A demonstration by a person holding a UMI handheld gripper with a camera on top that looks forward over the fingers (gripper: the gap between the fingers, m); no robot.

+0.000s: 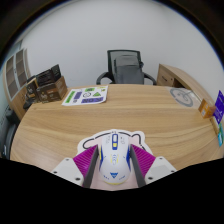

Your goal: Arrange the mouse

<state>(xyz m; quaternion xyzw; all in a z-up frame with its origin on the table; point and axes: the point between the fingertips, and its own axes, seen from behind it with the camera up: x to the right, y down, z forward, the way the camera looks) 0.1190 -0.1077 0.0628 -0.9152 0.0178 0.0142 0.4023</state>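
While the mouse (114, 158) sat between the 2 pads on the desk (60, 125) | gripper (114, 172) looked clamped on its sides | risk: smooth rounded shell could squirt forward if squeezed off-centre | card (86, 96) beyond, chair (128, 67) behind desk.

Mouse (114, 157) sits between fingers of hand-held gripper (114, 172), filling gap. Ahead: wide bare stretch of wooden tabletop (60, 130), free passage. Obstacles only at far side: flat paper sheets (86, 96) far left, round object (182, 97) far right, blue item (218, 104) at right edge. Chair (127, 68) beyond tabletop.
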